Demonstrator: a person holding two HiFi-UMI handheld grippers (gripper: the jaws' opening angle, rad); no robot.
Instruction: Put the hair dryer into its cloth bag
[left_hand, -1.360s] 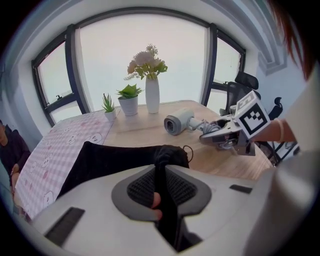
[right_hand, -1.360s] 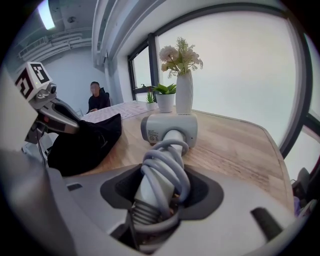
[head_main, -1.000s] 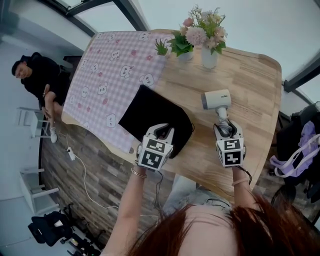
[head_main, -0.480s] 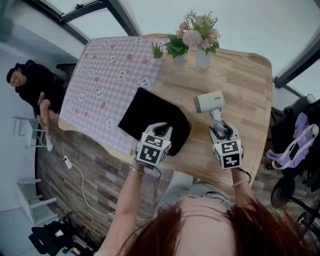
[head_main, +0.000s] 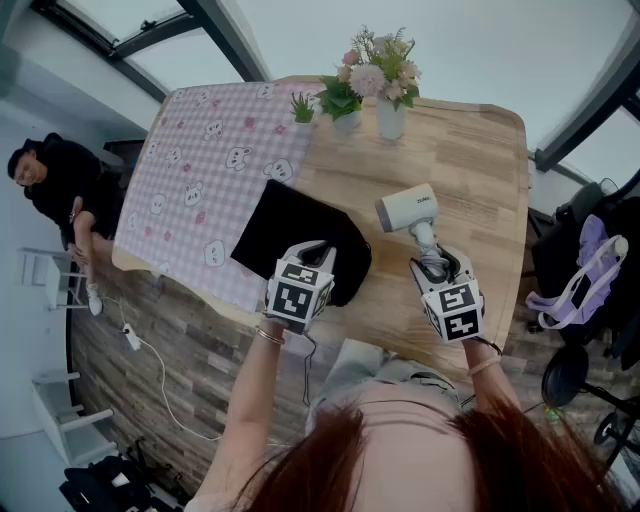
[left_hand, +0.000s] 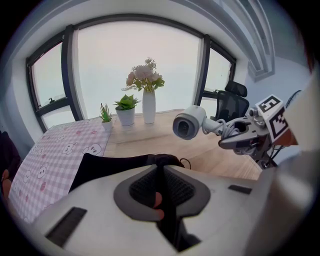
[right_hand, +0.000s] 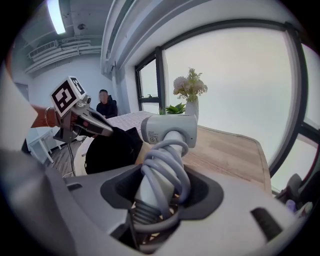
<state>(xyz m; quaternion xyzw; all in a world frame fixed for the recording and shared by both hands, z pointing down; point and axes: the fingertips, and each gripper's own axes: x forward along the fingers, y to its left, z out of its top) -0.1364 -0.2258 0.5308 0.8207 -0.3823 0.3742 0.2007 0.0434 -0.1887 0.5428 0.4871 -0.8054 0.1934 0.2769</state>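
Okay, wooden counter (head_main: 470, 170) fills the middle of the head view, rounded corners, plank-pattern floor around it. Pink-and-white checked cloth (head_main: 195, 180) with small animal prints covers the counter's left part. A seated person in dark clothes (head_main: 55, 180) is off the counter's left side, well apart from it. A purple bag (head_main: 580, 285) hangs on something dark at the far right.

Black cloth bag (head_main: 290, 225) lies half on the checked cloth, half on bare wood, near the front edge. Its near end is bunched up at the left tool (head_main: 318, 250). The left tool's jaws have just been closing and are now nearly together, clenched on a fold of the bag's black fabric; from the right gripper view the bag hangs dark and rounded under that tool.

Right tool (head_main: 432, 262) sits right of the bag, apart from it. It is grasping the hair dryer (head_main: 405, 209) by the handle, jaws wide round it, and the grey cord (right_hand: 167, 165) is coiled round the handle between the jaws. The dryer is white, its head sticks out beyond the tool, and its barrel points left toward the bag. In the left gripper view it sits raised above the wood, just right of the bag.

White vase of flowers (head_main: 390, 115) stands at the far edge. Beside it is a potted plant (head_main: 340, 100), then a smaller spiky plant (head_main: 302, 106) at the cloth's corner.
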